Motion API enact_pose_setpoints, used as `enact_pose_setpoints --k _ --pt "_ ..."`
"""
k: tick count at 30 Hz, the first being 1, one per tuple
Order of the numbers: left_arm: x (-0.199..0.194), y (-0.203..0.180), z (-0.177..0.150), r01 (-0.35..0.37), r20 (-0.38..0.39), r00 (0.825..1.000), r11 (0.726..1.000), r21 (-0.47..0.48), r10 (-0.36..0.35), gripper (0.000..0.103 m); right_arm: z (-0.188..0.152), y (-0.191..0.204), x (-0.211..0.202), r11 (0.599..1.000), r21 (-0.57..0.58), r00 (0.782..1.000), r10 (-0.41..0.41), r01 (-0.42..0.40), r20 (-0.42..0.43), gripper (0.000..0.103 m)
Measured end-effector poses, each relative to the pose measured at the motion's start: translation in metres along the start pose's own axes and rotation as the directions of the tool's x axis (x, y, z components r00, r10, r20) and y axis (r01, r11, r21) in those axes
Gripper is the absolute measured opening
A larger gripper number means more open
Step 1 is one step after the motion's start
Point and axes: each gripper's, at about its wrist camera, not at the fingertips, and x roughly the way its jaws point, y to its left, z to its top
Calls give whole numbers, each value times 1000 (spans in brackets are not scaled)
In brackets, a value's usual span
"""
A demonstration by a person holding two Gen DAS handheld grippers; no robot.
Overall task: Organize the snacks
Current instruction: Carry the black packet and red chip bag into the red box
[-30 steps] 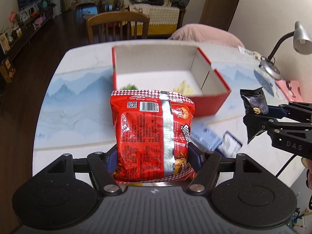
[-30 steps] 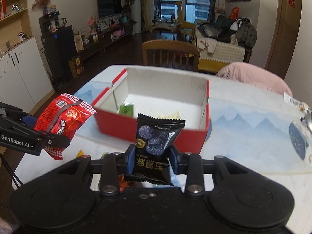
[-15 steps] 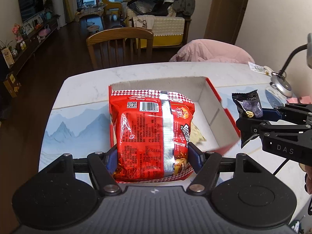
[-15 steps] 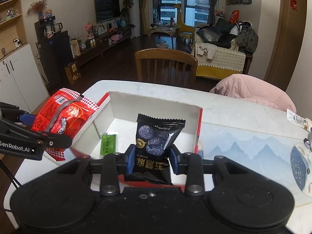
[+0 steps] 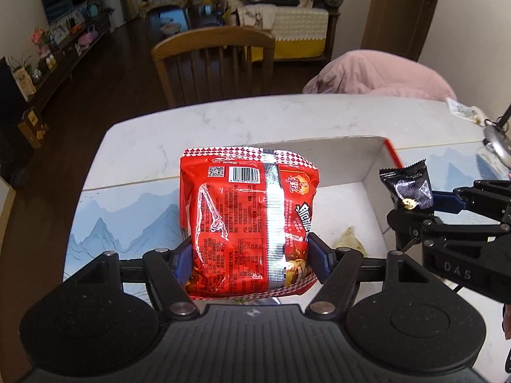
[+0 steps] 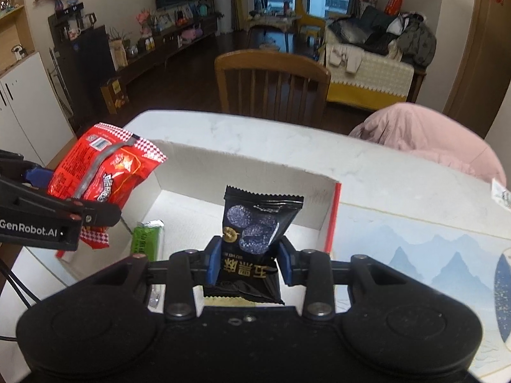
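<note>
My left gripper is shut on a red noodle packet and holds it above the left side of a red box with a white inside. My right gripper is shut on a small black snack packet above the same box. The black packet also shows at the right of the left wrist view, the red packet at the left of the right wrist view. A green packet and a pale snack lie inside the box.
The box stands on a white marble table with a blue mountain-print mat. A wooden chair and a pink-covered seat stand at the far edge. A desk lamp base is at the right.
Both grippers have moved forward with their packets, from in front of the box to above its inside. The grips have not changed.
</note>
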Motion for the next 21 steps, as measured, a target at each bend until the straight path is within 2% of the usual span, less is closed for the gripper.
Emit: enact_pose_setpoints --k 9,13,17,21 --pt "53 0 12 -16 -129 991 1000 4 16 70 4 1 51 999 -1 993 40 -40 -115 35" --pt "72 -1 12 -16 -191 982 1000 8 17 70 3 7 66 999 -15 987 48 -51 -154 35" --pt "85 -6 11 -40 -218 975 998 46 49 70 4 8 77 998 -23 982 49 -54 -183 35" --pt "97 -6 11 -29 -264 964 999 34 37 70 4 8 86 998 -29 976 54 -61 -210 35"
